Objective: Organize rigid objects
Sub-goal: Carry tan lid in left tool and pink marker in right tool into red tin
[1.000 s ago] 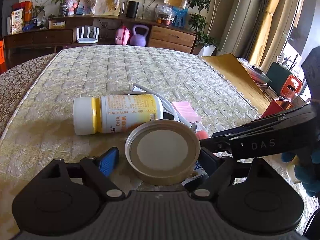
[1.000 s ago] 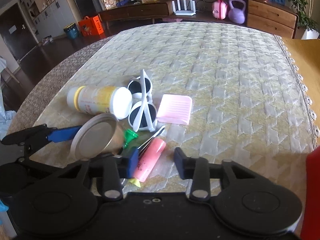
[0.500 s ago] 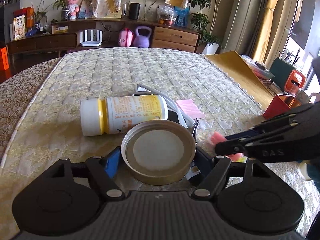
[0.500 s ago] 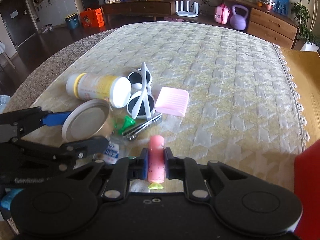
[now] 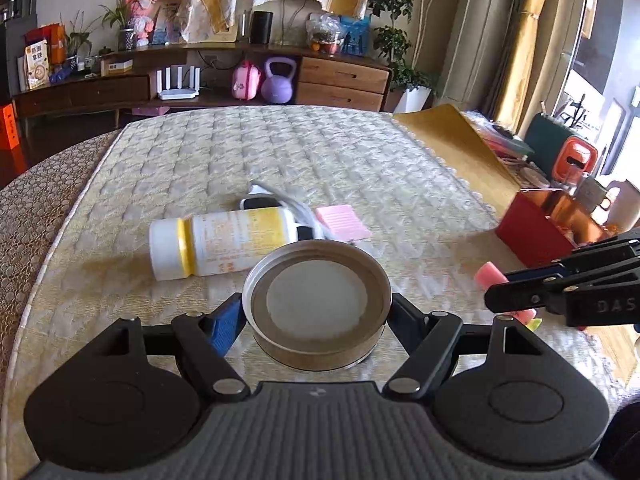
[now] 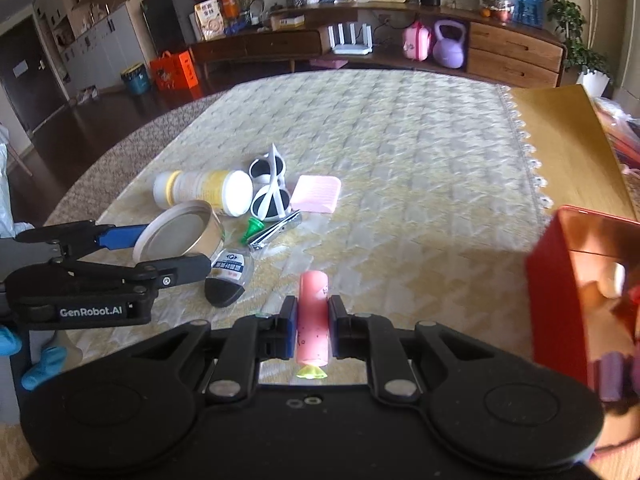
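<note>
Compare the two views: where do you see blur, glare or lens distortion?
Left wrist view: fisheye bends the room; window glare at right; round tin sharp. Right wrist view: red box smeared at the edge; pink tube crisp.

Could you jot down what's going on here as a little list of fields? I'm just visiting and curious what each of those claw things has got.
Surface: quilted yellow cloth
Left gripper: closed on a round tin
Right gripper: clamped on a pink tube
Lying on the cloth: white bottle on its side, white sunglasses, pink comb, nail clippers, green cap, small clear bottle
Container: red box, at right, some items already inside
</note>
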### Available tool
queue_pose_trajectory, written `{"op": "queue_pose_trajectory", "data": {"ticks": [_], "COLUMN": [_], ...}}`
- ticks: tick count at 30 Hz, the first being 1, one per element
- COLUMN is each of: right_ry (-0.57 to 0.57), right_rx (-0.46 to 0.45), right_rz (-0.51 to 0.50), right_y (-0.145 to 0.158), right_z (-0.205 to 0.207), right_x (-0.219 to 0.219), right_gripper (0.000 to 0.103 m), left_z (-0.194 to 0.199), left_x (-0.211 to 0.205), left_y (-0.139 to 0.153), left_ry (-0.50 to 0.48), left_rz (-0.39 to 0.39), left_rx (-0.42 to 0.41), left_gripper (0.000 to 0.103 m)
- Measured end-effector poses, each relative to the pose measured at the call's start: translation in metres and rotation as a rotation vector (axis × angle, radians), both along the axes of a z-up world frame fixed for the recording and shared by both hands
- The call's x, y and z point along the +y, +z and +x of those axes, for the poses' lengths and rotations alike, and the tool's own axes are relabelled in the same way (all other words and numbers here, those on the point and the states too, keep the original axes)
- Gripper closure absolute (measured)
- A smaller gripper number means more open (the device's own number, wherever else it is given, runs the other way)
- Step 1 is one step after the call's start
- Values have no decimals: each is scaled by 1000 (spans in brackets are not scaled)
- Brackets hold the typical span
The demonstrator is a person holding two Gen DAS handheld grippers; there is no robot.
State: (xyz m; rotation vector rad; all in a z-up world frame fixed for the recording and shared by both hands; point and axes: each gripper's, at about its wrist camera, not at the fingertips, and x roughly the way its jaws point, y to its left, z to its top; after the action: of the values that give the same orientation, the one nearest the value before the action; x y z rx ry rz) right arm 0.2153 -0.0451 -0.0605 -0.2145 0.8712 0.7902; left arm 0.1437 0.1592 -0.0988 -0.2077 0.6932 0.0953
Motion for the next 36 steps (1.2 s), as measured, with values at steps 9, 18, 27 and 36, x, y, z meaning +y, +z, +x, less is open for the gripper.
{"op": "queue_pose_trajectory", "data": {"ticks": [9, 18, 27, 36], "right_ry": [-69, -139, -246, -319], "right_rx": [-39, -71, -90, -87], "right_rz": [65, 111, 141, 140], "right_y": [40, 58, 60, 53], "right_z": [-13, -18, -12, 4], "right_x": [-52, -105, -167, -209], "right_gripper": [88, 88, 88, 88], "left_z": [-6, -1, 23, 52], "left_x": [-37, -98, -154, -206], "left_y": [38, 70, 76, 68], "left_ry": [-68, -192, -285, -358], "left_rz": [-13, 2, 27, 49], "left_rx": [-21, -63, -55, -10], "left_gripper": [26, 26, 26, 26]}}
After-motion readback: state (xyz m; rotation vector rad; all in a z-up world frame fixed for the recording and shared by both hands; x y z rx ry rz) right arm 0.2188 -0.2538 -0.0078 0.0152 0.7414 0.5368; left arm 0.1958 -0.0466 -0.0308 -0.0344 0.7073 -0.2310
